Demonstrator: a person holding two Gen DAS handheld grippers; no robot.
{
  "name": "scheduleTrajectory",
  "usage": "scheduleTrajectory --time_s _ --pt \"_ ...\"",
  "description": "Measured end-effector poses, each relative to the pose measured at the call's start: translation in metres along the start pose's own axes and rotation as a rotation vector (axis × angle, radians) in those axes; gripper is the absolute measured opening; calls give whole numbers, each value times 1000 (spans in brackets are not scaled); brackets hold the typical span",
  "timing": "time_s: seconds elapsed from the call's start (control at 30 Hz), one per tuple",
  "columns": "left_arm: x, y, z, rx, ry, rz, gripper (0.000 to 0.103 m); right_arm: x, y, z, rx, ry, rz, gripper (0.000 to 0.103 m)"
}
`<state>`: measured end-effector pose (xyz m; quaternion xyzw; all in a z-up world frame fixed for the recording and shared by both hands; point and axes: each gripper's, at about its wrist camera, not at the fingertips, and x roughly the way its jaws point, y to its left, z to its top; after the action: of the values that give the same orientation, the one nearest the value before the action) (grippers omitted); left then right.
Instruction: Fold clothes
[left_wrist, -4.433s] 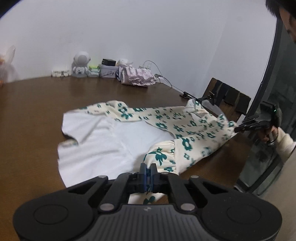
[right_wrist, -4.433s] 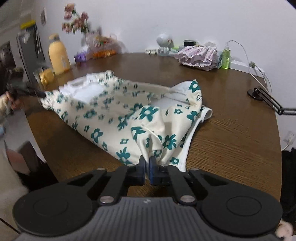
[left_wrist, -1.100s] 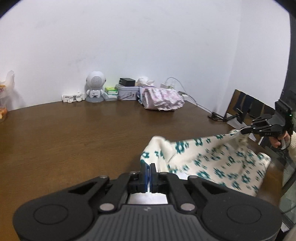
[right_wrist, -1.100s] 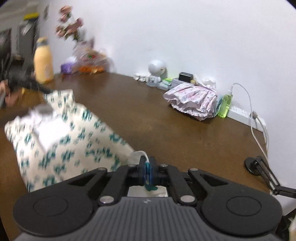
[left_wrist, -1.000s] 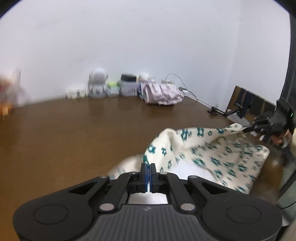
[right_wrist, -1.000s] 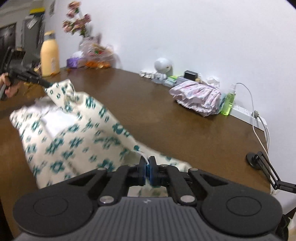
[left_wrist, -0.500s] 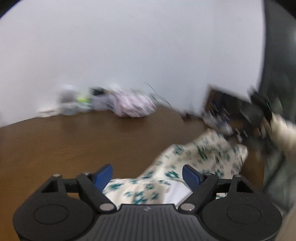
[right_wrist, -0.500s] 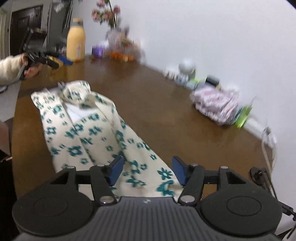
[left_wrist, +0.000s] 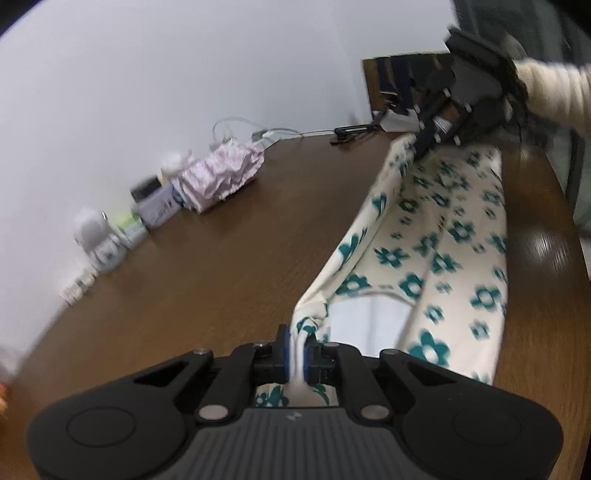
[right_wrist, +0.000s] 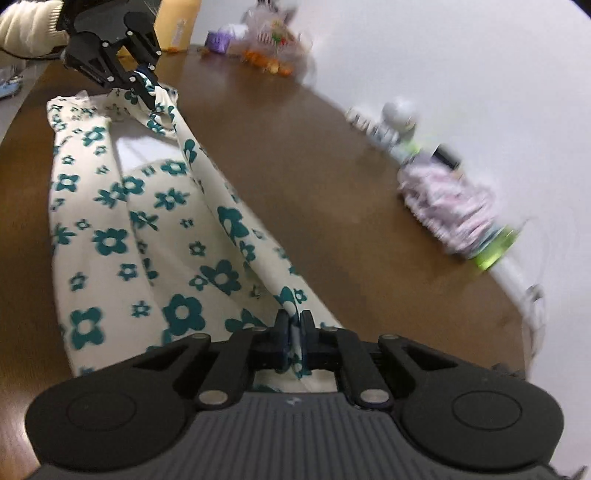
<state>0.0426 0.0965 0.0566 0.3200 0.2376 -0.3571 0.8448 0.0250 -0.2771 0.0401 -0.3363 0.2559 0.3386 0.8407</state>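
A cream garment with teal flowers lies along the brown table, near its right edge in the left wrist view. My left gripper is shut on a bunched white-edged corner at the near end. At the far end my right gripper, held by a hand in a cream sleeve, pinches the other corner. The right wrist view shows the same garment with my right gripper shut on its edge and the left gripper far off at the top left. One edge runs taut and raised between the two grippers.
A pink ruffled cloth pile, small boxes and a white robot figure line the wall. A black clamp stand and cables sit at the far edge. A green bottle and flowers with snacks stand at the back.
Half a second ago both grippers stood open over the dropped garment. Now each has shut on a corner again, and the edge between them is pulled straight.
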Motion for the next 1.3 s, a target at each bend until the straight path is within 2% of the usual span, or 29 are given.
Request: scheduleTrajectory --time_s 0.13,0.27,0.3,0.37,0.4,0.43,0.5,0.53,0.6,0.63,0.7,0.77,0.83,0.9,0.97,1.1,1.17,1.2,1.27,1.3 --pt "3 -9 -6 43 16 26 5 -17 32 -12 -41 -11 -67 5" --pt "5 -19 -12 85 33 53 10 -7 57 -23 -48 50 -56 5" --pt "6 -21 -13 96 37 59 12 -7 59 -23 -51 54 -58 6" --pt "7 -26 -16 117 45 72 26 -13 57 -19 -37 62 -31 6" --pt "8 -28 -17 128 49 79 37 -19 55 -17 -21 51 -13 6" --pt "9 -31 -19 138 53 85 40 -24 54 -15 -5 34 -4 6" --pt "10 -36 -22 159 61 99 41 -32 47 -11 29 12 29 13" --pt "11 -38 -23 170 65 105 42 -36 43 -10 45 7 56 23" --pt "6 -37 -25 163 75 85 42 -44 36 -7 73 -21 102 32" --pt "0 -33 -26 148 77 76 42 -48 32 -4 102 -55 123 32" --pt "-15 -23 -27 114 79 60 50 -55 25 3 169 -131 167 31" --pt "-37 -5 -31 -21 27 71 51 -51 20 9 281 -201 191 31" --pt "-59 15 -39 -191 -60 56 53 -29 25 22 388 -183 172 29" --pt "-68 33 -49 -346 -129 39 70 -7 41 35 413 -155 125 29" --pt "-59 36 -51 -385 -107 48 74 8 54 42 462 -144 109 30" --pt "-35 38 -54 -432 -40 73 73 32 74 50 543 -104 86 31" --pt "-23 39 -55 -454 -6 85 52 40 85 52 548 -79 47 31" --pt "-17 39 -56 -466 11 92 28 43 90 51 556 -66 23 31" --pt "-5 40 -57 -489 45 104 21 44 99 50 567 -54 -25 32" --pt "1 41 -58 -500 62 110 13 43 102 50 569 -54 -47 33"
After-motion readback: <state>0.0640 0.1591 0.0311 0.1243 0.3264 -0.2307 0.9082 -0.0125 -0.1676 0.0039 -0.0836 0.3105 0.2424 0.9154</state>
